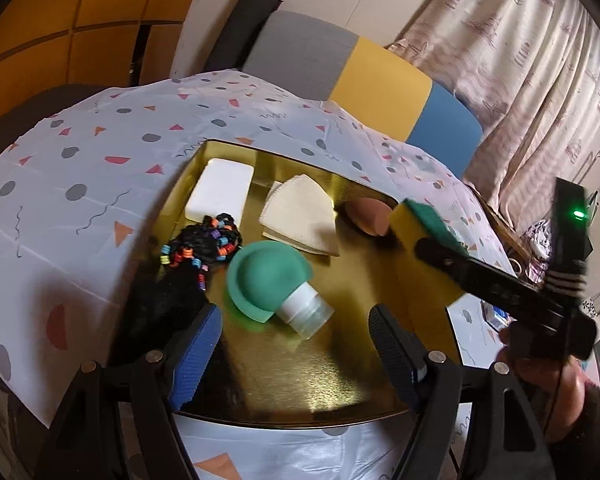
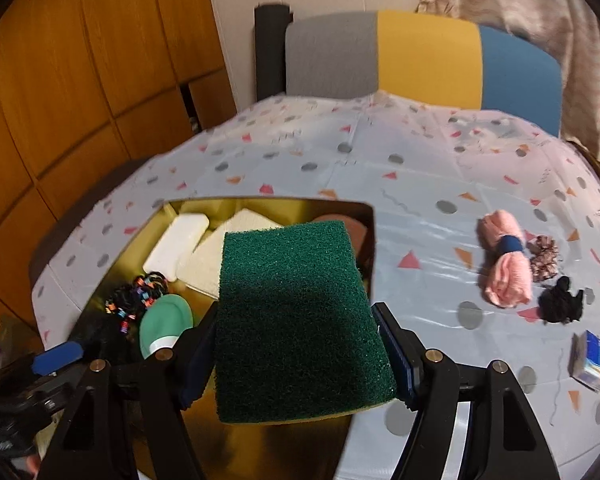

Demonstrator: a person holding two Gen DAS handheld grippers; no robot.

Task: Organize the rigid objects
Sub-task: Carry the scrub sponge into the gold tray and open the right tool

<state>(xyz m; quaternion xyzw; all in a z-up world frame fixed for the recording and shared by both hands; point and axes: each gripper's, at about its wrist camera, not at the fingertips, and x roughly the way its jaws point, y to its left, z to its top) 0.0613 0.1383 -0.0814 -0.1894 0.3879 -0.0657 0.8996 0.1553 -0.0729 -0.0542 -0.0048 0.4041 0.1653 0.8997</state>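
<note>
Your count, this moment:

- Gold tray (image 1: 284, 384): one.
- In tray you have five items: one white block (image 1: 219, 188), one stack of cream cloth pieces (image 1: 300, 216) (sheet count unreadable), one brown egg-shaped sponge (image 1: 370, 216), one beaded black cord bundle (image 1: 208, 246), one green-capped bottle (image 1: 270, 284).
- Scouring sponge (image 2: 300, 320), green over yellow: one, above tray.
- On tablecloth (image 2: 340, 160), right of tray, you have four items: one pink rolled cloth (image 2: 506, 268), one brown scrunchie (image 2: 544, 258), one black scrunchie (image 2: 560, 306), one small blue-and-white box (image 2: 594, 360).
- Chair (image 2: 420, 56): one.
- Grippers you hold: two.
</note>
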